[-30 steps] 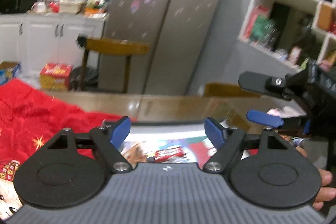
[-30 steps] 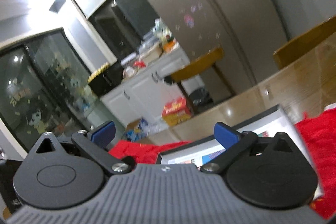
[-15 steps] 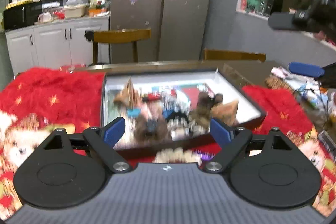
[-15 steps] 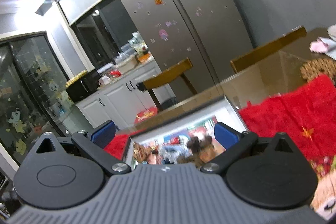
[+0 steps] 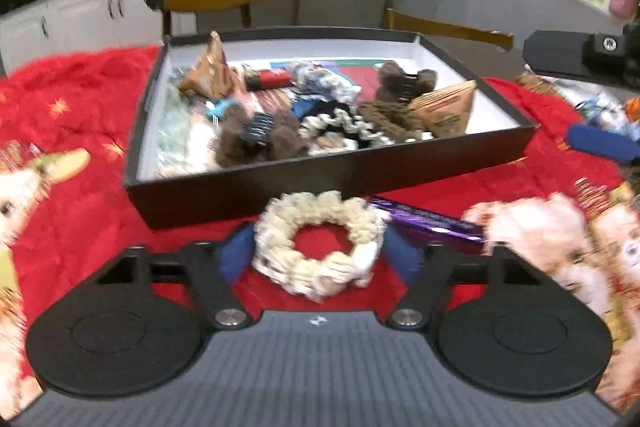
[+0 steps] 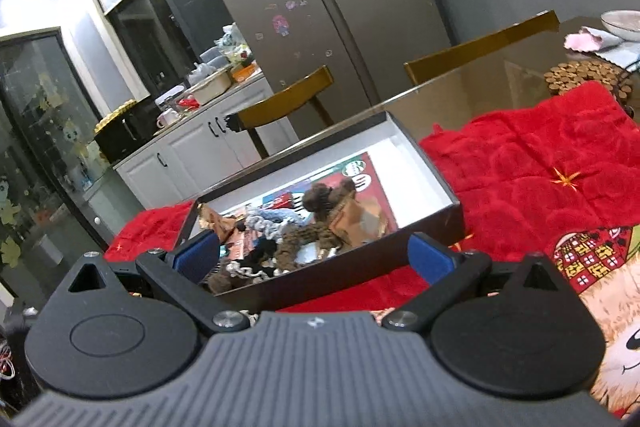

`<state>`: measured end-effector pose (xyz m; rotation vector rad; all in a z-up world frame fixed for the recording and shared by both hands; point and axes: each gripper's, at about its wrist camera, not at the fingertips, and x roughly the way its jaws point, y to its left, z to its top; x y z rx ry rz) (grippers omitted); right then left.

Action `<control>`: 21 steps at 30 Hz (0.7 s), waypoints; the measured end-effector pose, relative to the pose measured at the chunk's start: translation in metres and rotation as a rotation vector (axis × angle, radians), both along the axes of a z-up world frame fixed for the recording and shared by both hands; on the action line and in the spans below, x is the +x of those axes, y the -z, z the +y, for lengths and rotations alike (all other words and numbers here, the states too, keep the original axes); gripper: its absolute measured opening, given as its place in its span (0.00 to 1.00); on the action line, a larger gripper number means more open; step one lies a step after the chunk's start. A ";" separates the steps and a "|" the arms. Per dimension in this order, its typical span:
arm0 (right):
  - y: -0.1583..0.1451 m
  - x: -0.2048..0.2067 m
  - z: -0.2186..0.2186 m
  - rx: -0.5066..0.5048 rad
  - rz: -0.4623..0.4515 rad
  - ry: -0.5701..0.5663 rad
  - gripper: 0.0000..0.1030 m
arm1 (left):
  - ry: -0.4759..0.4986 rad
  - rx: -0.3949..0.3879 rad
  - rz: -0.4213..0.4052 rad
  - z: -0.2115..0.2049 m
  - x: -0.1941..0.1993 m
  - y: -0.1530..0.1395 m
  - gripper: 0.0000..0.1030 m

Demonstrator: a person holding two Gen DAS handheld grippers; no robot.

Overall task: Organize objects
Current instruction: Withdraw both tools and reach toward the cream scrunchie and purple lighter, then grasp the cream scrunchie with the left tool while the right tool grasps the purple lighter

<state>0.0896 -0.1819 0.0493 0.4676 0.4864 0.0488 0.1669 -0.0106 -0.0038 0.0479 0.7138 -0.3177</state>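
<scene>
scrunchie between the left tongs, box just beyond

low in the left wrist view, the left tongs (image 5: 318, 259) straddle a cream scrunchie (image 5: 318, 247) that lies on the red cloth (image 5: 80, 107). their jaws have just been closing, and the blue pads (image 5: 236, 259) stand right at the scrunchie's two sides; the blur leaves it unclear whether they press on it. just above the scrunchie in the frame is the near wall of a black box (image 5: 328, 183), set at the centre of the view. inside it lie brown fuzzy clips (image 5: 256, 139), a black-and-white scrunchie (image 5: 340, 123), a red bar (image 5: 268, 79) and two tan pyramid packets (image 5: 212, 71). a purple wrapper (image 5: 424, 223) lies on the cloth just right of the cream scrunchie, partly under the box's near edge.

in the right wrist view the right tongs (image 6: 314, 259) stand apart with nothing between them, low in the frame, facing the same box (image 6: 432, 171) from its near end. the cloth covers the bench (image 6: 480, 91), whose bare glossy top shows at upper right, beside a round mat (image 6: 584, 75).

the right tongs' arm and one blue pad also show at the right edge of the left view.
</scene>
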 end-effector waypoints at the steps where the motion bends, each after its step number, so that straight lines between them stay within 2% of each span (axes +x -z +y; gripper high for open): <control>1: 0.001 0.000 -0.001 0.008 0.002 0.000 1.00 | 0.001 0.018 -0.010 0.000 -0.001 0.000 0.58; 2: 0.001 0.000 -0.001 0.012 0.003 -0.006 1.00 | 0.007 0.022 -0.017 0.001 -0.003 0.000 0.49; 3: 0.001 0.000 -0.001 0.013 0.002 -0.012 1.00 | 0.022 0.027 -0.030 0.002 -0.007 -0.001 0.35; 5: 0.002 -0.001 0.003 0.007 0.004 -0.021 1.00 | 0.028 0.042 -0.043 0.002 -0.014 -0.003 0.28; 8: 0.008 -0.002 0.012 -0.006 0.024 -0.034 1.00 | -0.001 0.038 -0.052 0.011 -0.026 -0.009 0.26; 15: 0.039 0.003 0.045 -0.002 0.137 -0.038 1.00 | -0.095 0.078 -0.133 0.050 -0.065 -0.009 0.26; 18: 0.049 0.005 0.067 -0.048 0.161 -0.009 1.00 | -0.117 0.091 -0.166 0.065 -0.078 -0.005 0.26; 21: 0.052 0.008 0.087 -0.124 0.166 0.047 1.00 | -0.110 0.040 -0.139 0.079 -0.080 -0.004 0.26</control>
